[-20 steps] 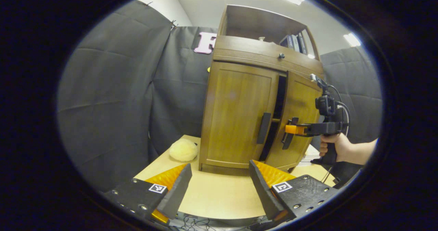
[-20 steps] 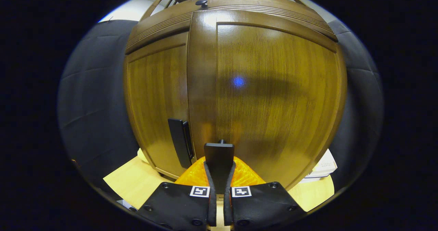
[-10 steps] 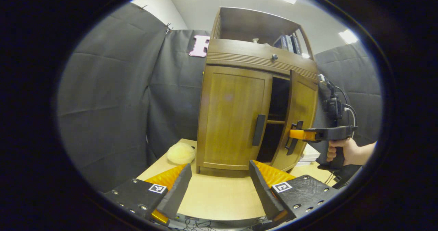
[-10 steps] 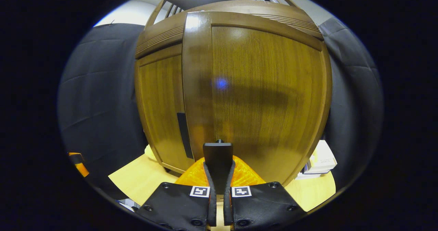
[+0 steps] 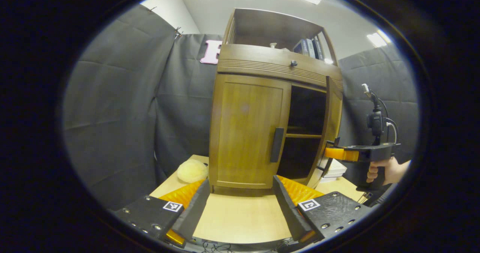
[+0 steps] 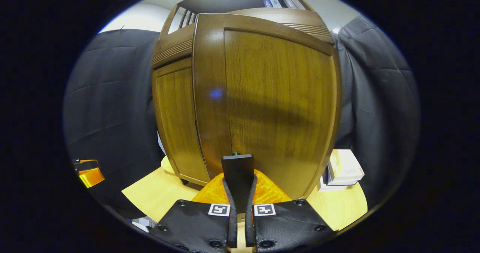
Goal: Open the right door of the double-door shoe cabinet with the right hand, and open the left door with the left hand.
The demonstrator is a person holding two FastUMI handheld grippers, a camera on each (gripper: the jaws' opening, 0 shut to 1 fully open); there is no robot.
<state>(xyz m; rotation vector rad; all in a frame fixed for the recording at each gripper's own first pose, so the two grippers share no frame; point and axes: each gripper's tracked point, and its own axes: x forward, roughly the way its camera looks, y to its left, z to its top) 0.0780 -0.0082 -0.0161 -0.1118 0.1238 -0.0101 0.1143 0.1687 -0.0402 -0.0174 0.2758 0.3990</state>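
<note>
Left gripper view: the left gripper hangs low over the tabletop with its fingers spread wide, nothing between them, and the shoe cabinet stands straight ahead. Dead ahead and a little up from the gap between those fingers sits the left door, closed flat, with its dark handle a vertical bar along the door's inner edge. That upright axis is what counts: by my read the fingers will need to straddle the bar side to side, and this gripper is the nearer one to it. Well apart for now, though.

Out to the right, the right gripper, held in a hand, is at the right door, which stands swung out with the dark shelved interior exposed.

Right gripper view: the right gripper is clamped on the right door's handle, fingers pinched on either side of the bar, the door panel looming just beyond. The right door looks largely open, so I judge the left door is next.

A pale fluffy ball lies left of the cabinet base, clear of the approach.
</note>
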